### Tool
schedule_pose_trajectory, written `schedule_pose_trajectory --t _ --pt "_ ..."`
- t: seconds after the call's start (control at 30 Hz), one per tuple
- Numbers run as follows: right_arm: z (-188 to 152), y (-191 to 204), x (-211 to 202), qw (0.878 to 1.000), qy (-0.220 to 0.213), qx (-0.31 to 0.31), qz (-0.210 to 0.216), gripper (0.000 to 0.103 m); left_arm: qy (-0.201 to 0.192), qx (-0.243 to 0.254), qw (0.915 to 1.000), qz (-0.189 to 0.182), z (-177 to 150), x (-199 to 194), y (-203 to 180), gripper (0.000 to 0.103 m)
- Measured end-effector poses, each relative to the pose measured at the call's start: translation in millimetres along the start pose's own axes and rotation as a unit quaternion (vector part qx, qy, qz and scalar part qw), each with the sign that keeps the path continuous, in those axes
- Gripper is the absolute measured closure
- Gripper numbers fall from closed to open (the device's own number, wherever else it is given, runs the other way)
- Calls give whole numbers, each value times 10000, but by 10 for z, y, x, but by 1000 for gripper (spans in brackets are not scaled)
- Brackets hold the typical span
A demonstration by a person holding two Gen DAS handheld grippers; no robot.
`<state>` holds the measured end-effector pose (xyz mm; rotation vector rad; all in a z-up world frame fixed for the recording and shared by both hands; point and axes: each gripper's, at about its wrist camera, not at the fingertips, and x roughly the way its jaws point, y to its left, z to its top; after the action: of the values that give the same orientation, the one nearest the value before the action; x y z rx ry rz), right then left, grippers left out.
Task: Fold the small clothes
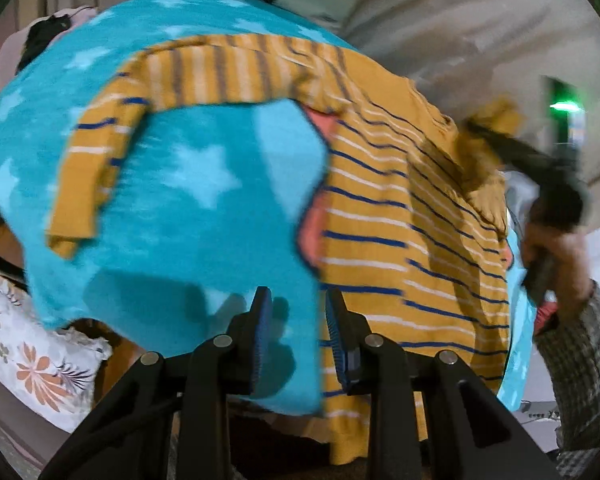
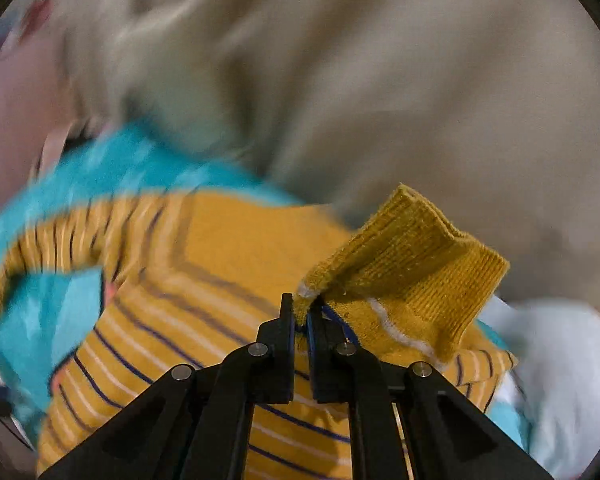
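Both views are motion-blurred, so I can't read fine detail; the right wrist view is smeared across its upper half, just grey-beige fabric there.

Left gripper [image 1: 296, 300], bottom centre: jaws partly apart, turquoise star cloth [image 1: 172, 200] showing in the gap. I can't tell whether the pads press on it.

Right gripper [image 2: 300, 316], bottom centre of its view: jaws together, clamped on the ribbed cuff of the mustard striped top [image 2: 228, 264]. The cuff stands up folded just right of the jaws.

In the left view the top lies centre to right over the turquoise cloth, one sleeve curving to the upper left. Blue and white stripes, a pink patch at its left edge, partly covered. Its lower hem is cut off by the gripper body.

Right edge: a hand [image 1: 556, 248] in a checked sleeve [image 1: 580, 360], blurred. Lower left: floral pillow [image 1: 32, 356]. Upper left: dark and pale clothes, unreadable.
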<state>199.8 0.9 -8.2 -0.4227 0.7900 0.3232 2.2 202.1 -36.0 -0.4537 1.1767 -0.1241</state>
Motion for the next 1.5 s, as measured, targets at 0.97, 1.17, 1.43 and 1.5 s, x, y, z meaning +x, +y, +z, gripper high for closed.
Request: schedule_pose_trajectory --t 0.97,1.17,1.43,1.5 --pt "203 93 1205 9810 1257 1446 293 51 -302 -456 9985 11 641 -223 1008 69" --pt "368 119 865 9839 780 1567 348 51 -510 -703 9961 133 646 -367 1228 69" --pt "580 958 689 9777 816 1147 1557 51 -771 -1047 9901 522 621 -572 1551 69" --pt "606 1357 510 9671 816 912 2231 51 -859 -1349 9847 688 603 -666 1769 69"
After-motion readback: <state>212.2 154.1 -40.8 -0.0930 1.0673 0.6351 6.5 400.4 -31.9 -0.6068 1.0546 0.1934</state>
